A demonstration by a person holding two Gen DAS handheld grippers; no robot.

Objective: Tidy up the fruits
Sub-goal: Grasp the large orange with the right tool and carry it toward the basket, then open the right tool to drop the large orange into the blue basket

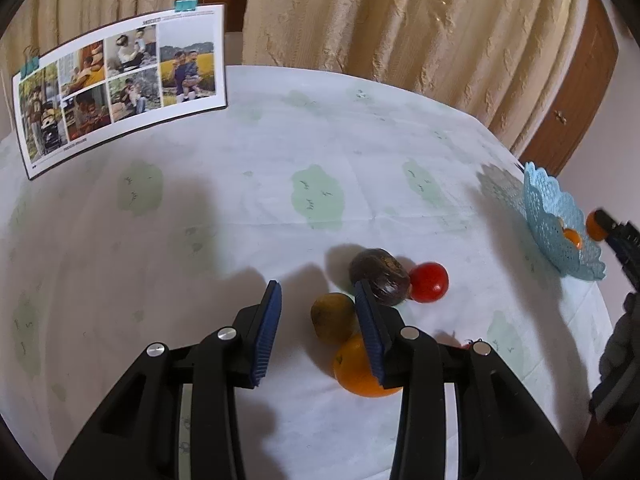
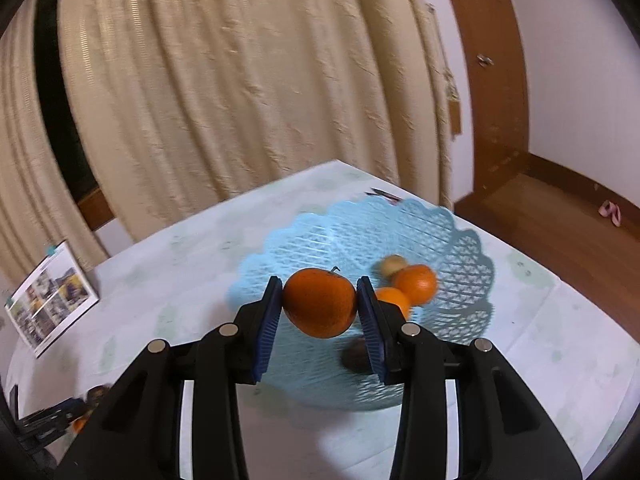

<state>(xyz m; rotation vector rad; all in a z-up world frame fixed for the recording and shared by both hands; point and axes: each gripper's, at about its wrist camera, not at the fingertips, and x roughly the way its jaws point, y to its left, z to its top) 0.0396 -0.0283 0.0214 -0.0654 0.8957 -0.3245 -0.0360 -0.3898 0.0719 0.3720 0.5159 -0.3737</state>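
My right gripper (image 2: 319, 312) is shut on an orange tangerine (image 2: 320, 304) and holds it above the near side of the light blue lattice basket (image 2: 460, 248). Two oranges (image 2: 416, 282) and a small tan fruit (image 2: 391, 265) lie in the basket, and a dark fruit (image 2: 354, 356) shows low beside my right finger. My left gripper (image 1: 318, 320) is open and empty above the table. Under it lie a yellow-green fruit (image 1: 332, 316), an orange (image 1: 358, 372), a dark brown fruit (image 1: 378, 276) and a red fruit (image 1: 428, 282). The basket (image 1: 552, 216) stands at the right.
A photo board (image 1: 120, 84) with clips stands at the table's back left. Beige curtains hang behind the white cloth-covered table (image 1: 240, 200). A wooden door (image 1: 576, 92) is at the right. The table edge runs just past the basket.
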